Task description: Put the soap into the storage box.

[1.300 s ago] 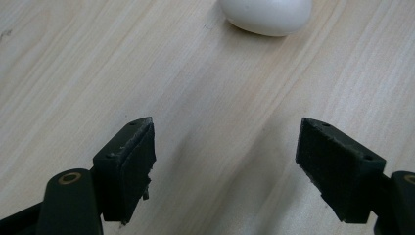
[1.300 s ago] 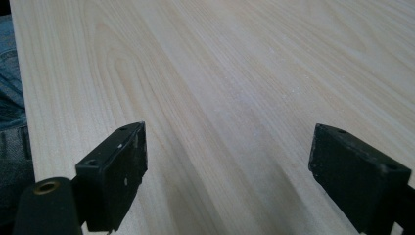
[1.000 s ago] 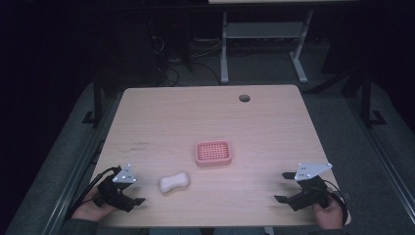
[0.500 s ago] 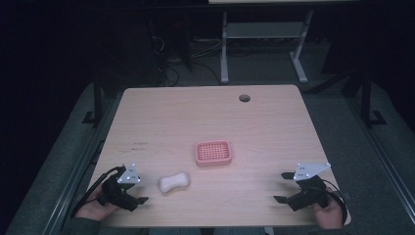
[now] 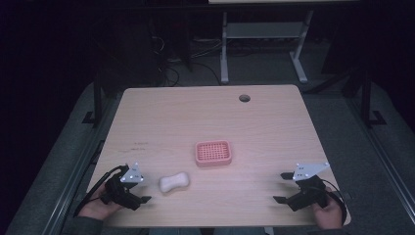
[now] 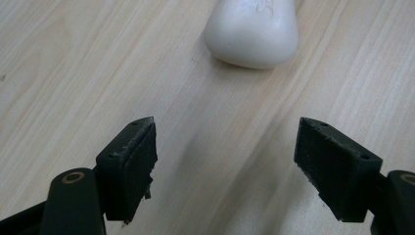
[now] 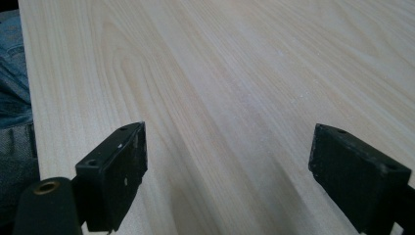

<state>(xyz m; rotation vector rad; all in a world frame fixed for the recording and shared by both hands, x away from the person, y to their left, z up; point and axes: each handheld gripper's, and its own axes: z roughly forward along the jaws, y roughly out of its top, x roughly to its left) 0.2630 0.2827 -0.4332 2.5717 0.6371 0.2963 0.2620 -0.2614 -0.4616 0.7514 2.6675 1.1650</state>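
A white, bone-shaped soap bar [image 5: 174, 182] lies on the wooden table [image 5: 205, 117] near its front left. A pink ribbed soap dish [image 5: 213, 153] stands empty just behind and to the right of it. My left gripper [image 5: 143, 191] rests low at the front left, open, jaws pointing at the bar a short way off. In the left gripper view the soap bar [image 6: 252, 32] lies ahead of the left gripper [image 6: 225, 161], beyond the jaws and untouched. My right gripper [image 5: 279, 187] stands open at the front right over bare wood, and the right gripper [image 7: 227, 171] holds nothing.
A round cable hole [image 5: 244, 98] sits near the table's far edge. Behind the table stands a white desk frame [image 5: 225, 54] on dark floor. The table's front edge and a trouser leg [image 7: 12, 73] lie left of my right jaws.
The left gripper has crept slightly right toward the soap bar. The right gripper, the bar and the dish have stayed where they were.
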